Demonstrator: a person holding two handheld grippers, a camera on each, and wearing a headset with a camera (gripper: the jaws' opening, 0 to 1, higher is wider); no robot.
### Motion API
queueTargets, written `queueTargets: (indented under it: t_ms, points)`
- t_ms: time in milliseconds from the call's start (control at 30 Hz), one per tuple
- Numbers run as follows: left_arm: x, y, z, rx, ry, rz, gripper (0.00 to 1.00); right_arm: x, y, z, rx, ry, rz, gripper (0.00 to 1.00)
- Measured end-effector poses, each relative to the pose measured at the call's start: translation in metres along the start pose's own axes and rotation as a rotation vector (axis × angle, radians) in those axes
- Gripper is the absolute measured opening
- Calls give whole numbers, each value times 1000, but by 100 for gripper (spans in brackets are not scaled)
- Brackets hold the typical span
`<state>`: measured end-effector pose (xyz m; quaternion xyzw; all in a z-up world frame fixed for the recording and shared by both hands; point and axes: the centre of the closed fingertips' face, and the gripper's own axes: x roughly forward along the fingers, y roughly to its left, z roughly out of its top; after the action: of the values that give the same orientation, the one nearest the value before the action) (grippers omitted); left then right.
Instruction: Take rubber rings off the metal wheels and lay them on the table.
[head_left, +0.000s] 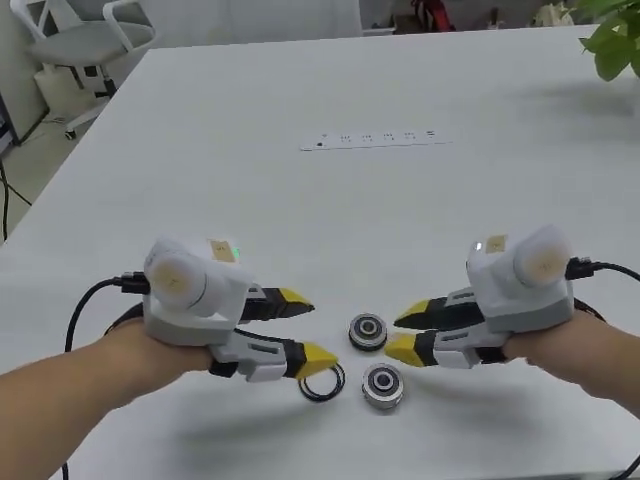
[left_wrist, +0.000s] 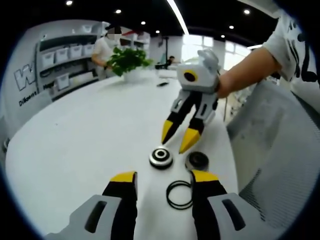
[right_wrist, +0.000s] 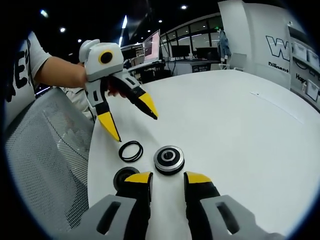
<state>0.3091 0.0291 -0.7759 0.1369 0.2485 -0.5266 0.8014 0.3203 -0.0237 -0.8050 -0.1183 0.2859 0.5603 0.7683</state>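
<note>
between the wide-open left tool (head_left: 316, 330) and half-open right tool (head_left: 395, 334) lie round metal wheels (head_left: 368, 331) (head_left: 382, 386), thin black rings (head_left: 321, 383).

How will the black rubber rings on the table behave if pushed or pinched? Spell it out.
The rubber rings look thin and lie flat, so they will probably slide, not roll. Such slim loops likely flex when pinched and feel light.

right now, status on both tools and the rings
left tool open, empty. right tool open, empty. loose rubber rings flat on table by left tool, two metal wheels between the tools. nothing blocking.
</note>
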Motion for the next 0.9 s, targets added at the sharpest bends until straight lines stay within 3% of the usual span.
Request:
queueTargets:
  t_ms: [467, 700, 900]
  points:
    - [23, -1, 4, -33, 2, -19, 38, 5, -4, 0, 21, -8, -4, 20]
    - [34, -1, 10, -13, 7, -26, 33, 7, -3, 1, 16, -9, -5, 18]
    - [45, 1, 7, -1, 33, -21, 27, 7, -4, 1, 24, -13, -6, 17]
